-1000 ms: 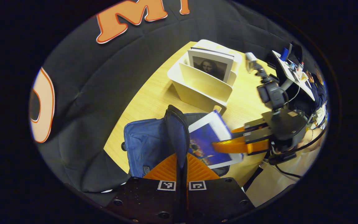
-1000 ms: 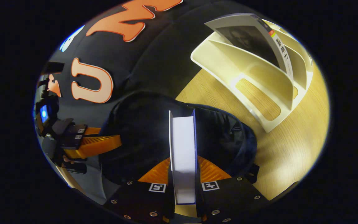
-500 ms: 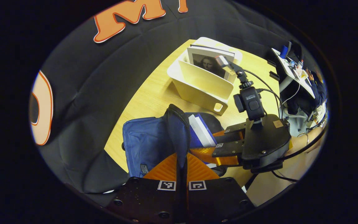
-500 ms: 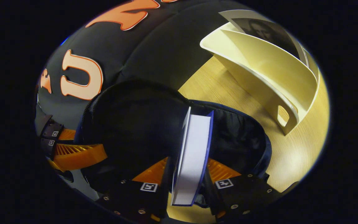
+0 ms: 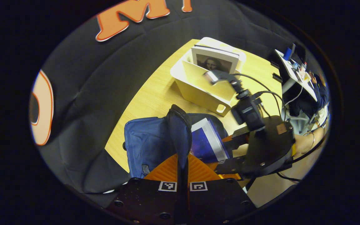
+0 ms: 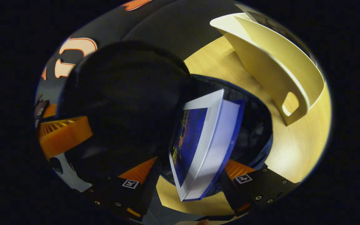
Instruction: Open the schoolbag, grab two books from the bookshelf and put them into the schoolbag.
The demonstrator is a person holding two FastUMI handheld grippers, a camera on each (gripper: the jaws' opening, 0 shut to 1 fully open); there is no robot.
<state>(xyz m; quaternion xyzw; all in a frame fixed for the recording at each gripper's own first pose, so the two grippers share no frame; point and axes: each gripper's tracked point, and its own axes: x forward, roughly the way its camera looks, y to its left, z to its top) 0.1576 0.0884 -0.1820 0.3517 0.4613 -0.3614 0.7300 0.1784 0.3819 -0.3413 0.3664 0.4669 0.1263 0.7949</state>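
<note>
The blue schoolbag [image 5: 145, 145] lies on the wooden table [image 5: 150, 93]. My left gripper [image 5: 182, 156] is shut on the raised edge of the bag's flap [image 5: 180, 128] and holds it up. A blue-covered book [image 5: 206, 143] leans inside the bag's mouth. In the right gripper view this blue book [image 6: 198, 147] stands tilted between the spread fingers of my right gripper [image 6: 191, 162], which is open. The bag's dark inside [image 6: 130, 103] lies behind it. The cream bookshelf [image 5: 203, 86] holds a book with a portrait cover [image 5: 215, 61].
My right gripper's body and camera [image 5: 261, 137] hang over the table's near right, with a hand [image 5: 305, 142] behind. The bookshelf's end wall [image 6: 280, 72] stands close to the bag. A person sits at a desk [image 5: 295, 68] far right.
My right gripper has opened and dropped lower. The blue book has tipped over in the bag's mouth and shows its cover. My left gripper still holds the flap up.
</note>
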